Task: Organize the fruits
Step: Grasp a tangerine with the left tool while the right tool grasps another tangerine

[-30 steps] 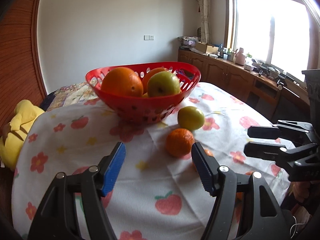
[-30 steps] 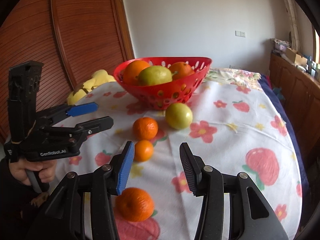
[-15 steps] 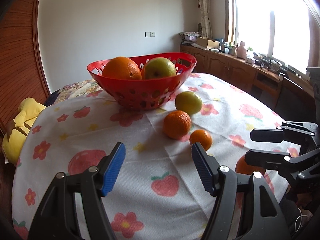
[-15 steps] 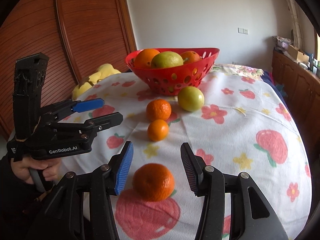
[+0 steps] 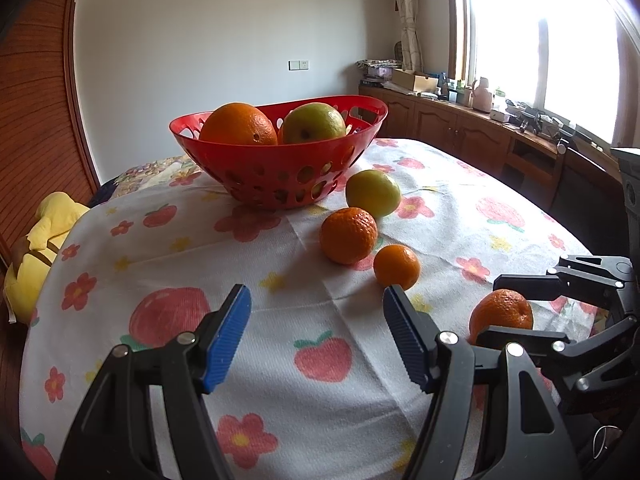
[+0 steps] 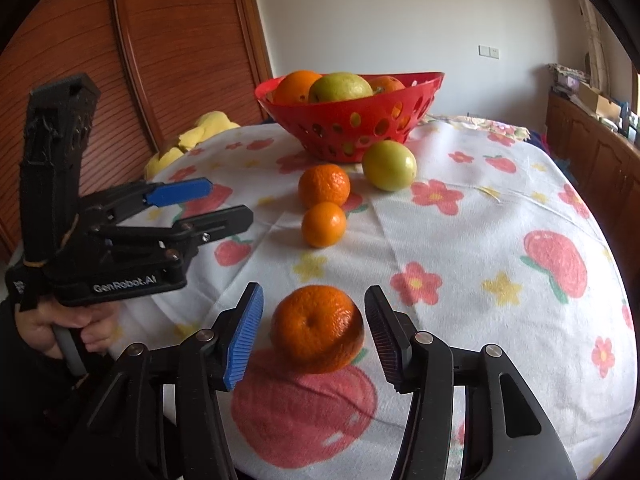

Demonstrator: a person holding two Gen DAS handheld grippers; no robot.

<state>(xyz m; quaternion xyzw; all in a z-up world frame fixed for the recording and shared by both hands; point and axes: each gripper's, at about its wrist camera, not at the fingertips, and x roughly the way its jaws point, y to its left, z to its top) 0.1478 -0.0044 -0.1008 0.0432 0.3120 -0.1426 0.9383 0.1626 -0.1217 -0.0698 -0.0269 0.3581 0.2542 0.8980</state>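
A red basket (image 5: 280,168) (image 6: 360,120) at the table's far side holds an orange (image 5: 238,125) and a green fruit (image 5: 314,123). On the cloth lie a yellow-green fruit (image 5: 373,193) (image 6: 389,165), a large mandarin (image 5: 348,235) (image 6: 324,185), a small mandarin (image 5: 397,267) (image 6: 323,224) and a near mandarin (image 5: 501,313) (image 6: 317,328). My right gripper (image 6: 314,332) is open, its jaws on either side of the near mandarin with a gap on each side. My left gripper (image 5: 316,336) is open and empty above the cloth.
A flowered tablecloth (image 5: 280,288) covers the round table. A yellow plush toy (image 5: 36,240) (image 6: 192,140) lies off the table's left edge. Wooden panelling (image 6: 160,60) stands to the left, and cabinets (image 5: 460,132) under a window to the right.
Both grippers have pulled back toward the near edge and dropped lower. The near mandarin now sits between my right gripper's open jaws.
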